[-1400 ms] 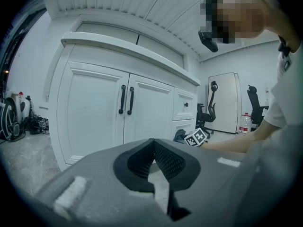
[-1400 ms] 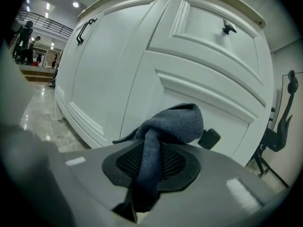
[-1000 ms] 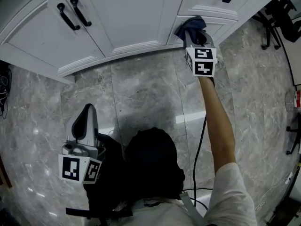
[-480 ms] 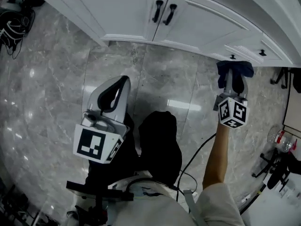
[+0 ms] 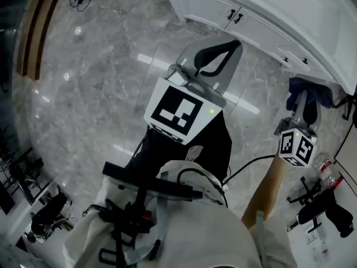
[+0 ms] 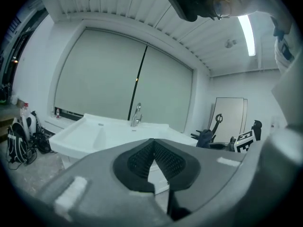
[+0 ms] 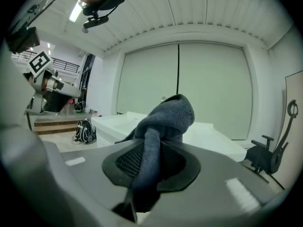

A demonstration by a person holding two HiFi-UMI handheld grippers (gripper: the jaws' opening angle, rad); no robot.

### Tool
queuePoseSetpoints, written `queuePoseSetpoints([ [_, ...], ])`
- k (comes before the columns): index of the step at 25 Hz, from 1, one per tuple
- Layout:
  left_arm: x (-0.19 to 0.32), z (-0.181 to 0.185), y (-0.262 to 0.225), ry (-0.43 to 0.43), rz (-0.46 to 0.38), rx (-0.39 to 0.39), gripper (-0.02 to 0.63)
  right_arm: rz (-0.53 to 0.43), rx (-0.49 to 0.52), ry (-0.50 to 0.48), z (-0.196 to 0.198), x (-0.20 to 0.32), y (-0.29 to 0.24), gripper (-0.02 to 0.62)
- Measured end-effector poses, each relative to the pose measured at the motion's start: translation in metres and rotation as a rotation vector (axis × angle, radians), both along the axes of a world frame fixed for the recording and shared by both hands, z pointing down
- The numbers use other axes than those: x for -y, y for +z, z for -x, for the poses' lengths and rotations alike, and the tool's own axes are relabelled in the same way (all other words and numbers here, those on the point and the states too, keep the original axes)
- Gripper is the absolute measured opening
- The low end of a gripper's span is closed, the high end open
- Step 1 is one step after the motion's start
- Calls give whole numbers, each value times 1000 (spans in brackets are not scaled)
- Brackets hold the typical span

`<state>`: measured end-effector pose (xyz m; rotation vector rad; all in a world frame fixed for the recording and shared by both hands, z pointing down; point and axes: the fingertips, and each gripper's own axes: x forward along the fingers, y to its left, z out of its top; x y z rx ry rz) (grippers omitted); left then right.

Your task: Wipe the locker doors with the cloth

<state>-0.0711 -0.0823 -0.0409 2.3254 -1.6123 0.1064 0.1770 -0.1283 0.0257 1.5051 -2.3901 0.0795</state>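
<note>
Head view: right gripper (image 5: 305, 102), jaws clamped on the bunched blue cloth (image 5: 319, 91), hangs clear of the white locker doors (image 5: 209, 7), which lie ahead and below; left gripper (image 5: 223, 52) closed, empty.

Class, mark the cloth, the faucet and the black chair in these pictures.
cloth (image 7: 170, 115), right gripper view, on its bunched top
faucet (image 6: 135, 114), left gripper view, on its upright spout
black chair (image 7: 265, 159), right gripper view, on its seat

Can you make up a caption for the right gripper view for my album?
Right gripper clamped on a bunched dark blue-grey cloth, in front of a white sink counter.
</note>
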Motion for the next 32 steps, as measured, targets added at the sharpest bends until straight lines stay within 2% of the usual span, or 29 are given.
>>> queuePoseSetpoints([
  [4, -28, -22, -120, -21, -76, 3, 2, 31, 49, -13, -29, -39, -101, 82],
  [9, -69, -33, -197, -22, -132, 7, 2, 21, 66, -13, -39, -87, -173, 83],
  [14, -108, -23, -221, 9, -162, 19, 2, -35, 101, 31, -25, -131, -218, 83],
  [21, -160, -20, -223, 49, -137, 32, 2, -10, 108, 42, -4, -192, -227, 83],
  [26, -176, -30, -221, 42, -121, 42, 2, -37, 132, 14, -5, -207, -240, 81],
  [32, -176, -37, -234, 44, -158, 38, 2, -69, 130, -9, -3, -213, -255, 72],
])
